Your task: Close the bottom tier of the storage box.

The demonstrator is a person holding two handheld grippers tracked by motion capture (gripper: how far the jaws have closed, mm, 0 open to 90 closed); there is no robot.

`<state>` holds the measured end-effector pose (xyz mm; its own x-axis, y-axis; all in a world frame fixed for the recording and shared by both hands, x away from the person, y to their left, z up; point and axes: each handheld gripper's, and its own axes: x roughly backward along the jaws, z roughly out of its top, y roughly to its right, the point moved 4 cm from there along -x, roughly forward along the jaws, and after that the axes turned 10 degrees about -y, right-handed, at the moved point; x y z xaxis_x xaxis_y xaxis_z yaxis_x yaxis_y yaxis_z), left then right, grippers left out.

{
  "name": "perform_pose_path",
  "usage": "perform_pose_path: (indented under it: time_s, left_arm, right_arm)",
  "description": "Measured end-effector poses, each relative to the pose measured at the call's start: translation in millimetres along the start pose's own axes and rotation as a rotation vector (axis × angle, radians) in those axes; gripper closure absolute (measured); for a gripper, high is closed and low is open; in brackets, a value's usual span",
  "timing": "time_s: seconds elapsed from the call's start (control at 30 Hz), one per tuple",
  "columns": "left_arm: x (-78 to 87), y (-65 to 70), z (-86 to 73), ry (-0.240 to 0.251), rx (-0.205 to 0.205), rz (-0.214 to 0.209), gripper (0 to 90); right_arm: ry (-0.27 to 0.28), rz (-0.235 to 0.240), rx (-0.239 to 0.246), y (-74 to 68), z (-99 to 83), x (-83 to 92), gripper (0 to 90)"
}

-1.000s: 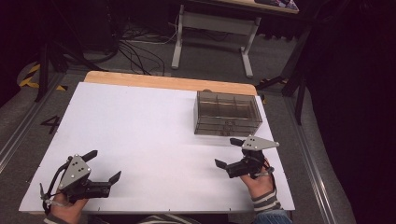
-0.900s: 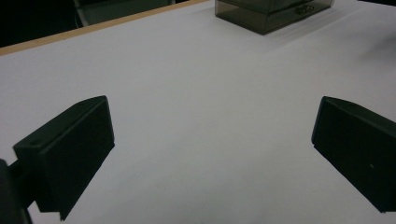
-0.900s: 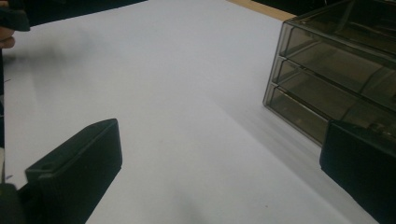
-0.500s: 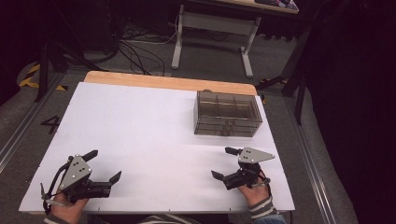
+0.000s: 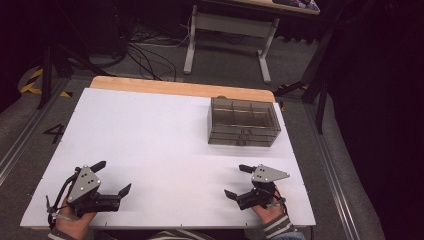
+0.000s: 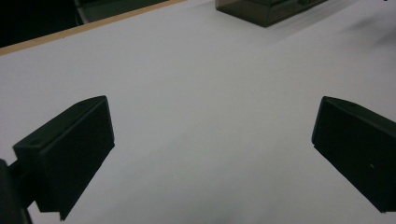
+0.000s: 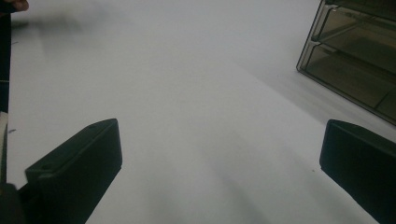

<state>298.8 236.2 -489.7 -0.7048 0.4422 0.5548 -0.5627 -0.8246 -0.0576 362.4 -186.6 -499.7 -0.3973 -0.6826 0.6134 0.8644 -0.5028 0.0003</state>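
I'm holding L gripper (image 5: 112, 177) at bench's (image 5: 150, 130) near-left corner, R gripper (image 5: 239, 181) near-right, both jaws spread wide, gripping nothing. Drawer box (image 5: 243, 122) sitting by far-right corner.

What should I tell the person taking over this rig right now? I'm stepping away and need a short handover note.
Left gripper: open, holding nothing, low over the white table near its front left corner.
Right gripper: open, holding nothing, near the front right edge.
Smoky clear drawer box: at the back right of the table, apart from both grippers; its drawers look closed.
Done: nothing visible yet; the box is untouched.
Left: probably approaching the box, likely with the right gripper, which is nearer.
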Motion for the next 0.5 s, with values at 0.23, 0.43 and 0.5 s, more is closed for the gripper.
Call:
perform_pose_path:
  time_s: [0.23, 0.43, 0.5]
  left_arm:
    - [0.3, 2.0, -0.1, 0.014, -0.024, -0.029, 0.0]
    - [-1.7, -0.9, -1.9, 0.007, -0.014, -0.021, 0.0]
    - [-2.2, -1.0, -1.8, 0.007, -0.020, -0.017, 0.0]
  right_arm:
    - [-0.012, 0.028, -0.011, 1.3, 0.0, -4.5, 0.0]
    - [-0.018, 0.018, -0.002, 1.6, 0.2, -5.0, 0.0]
    - [-0.015, 0.018, -0.003, 2.3, 0.5, -5.0, 0.0]
